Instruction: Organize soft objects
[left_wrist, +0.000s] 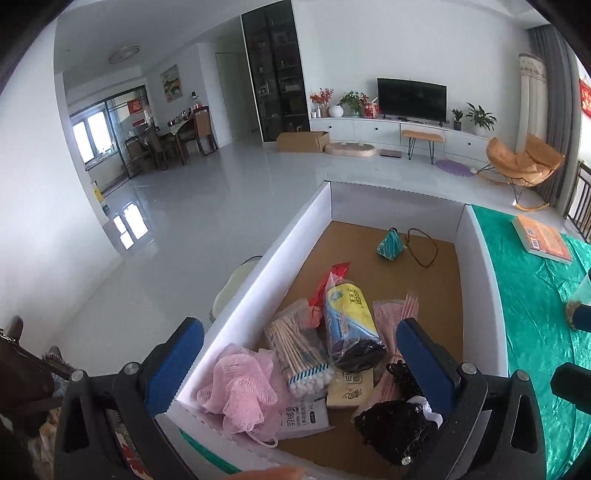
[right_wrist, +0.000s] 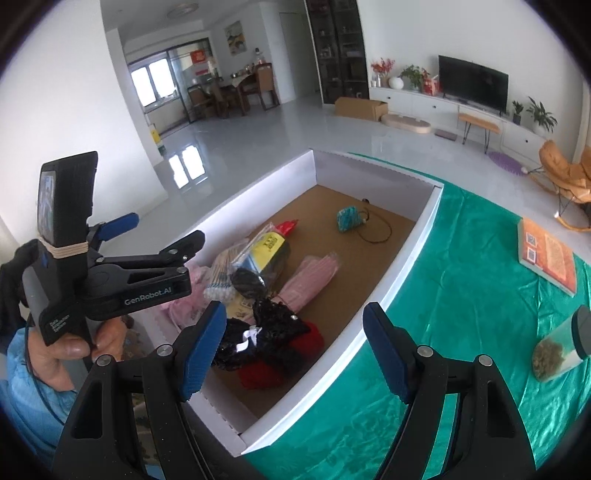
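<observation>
While both grippers, left (left_wrist: 299, 363) and right (right_wrist: 293, 349), are hovering with jaws spread and empty over the box (left_wrist: 295, 225), the soft things are lying heaped at its near end: a light, squashy pink pouf (left_wrist: 240, 391), best pinched mid-bunch, then slippery packets (left_wrist: 351, 325), and farther off a small teal pouch (left_wrist: 389, 245).

The box (left_wrist: 321, 206) had white walls and a plain brown cardboard floor. At its 12 o'clock end lay a teal patterned pouch (left_wrist: 388, 244) with a dark brown cord. The near pile comprised a pink mesh sponge (left_wrist: 240, 391), a yellow-and-blue packet (left_wrist: 349, 314), a red wrapper (left_wrist: 334, 278), pale wooden cotton swabs (left_wrist: 295, 350) with white tips, pink sheets (left_wrist: 384, 317) and black lace (left_wrist: 395, 428). A red item (right_wrist: 258, 374) lay beneath the lace. At 3 o'clock, the tablecloth (left_wrist: 532, 317) was glossy green and the book (left_wrist: 543, 240) orange. Both grippers carried blue textured pads (right_wrist: 205, 350) on black bodies.
</observation>
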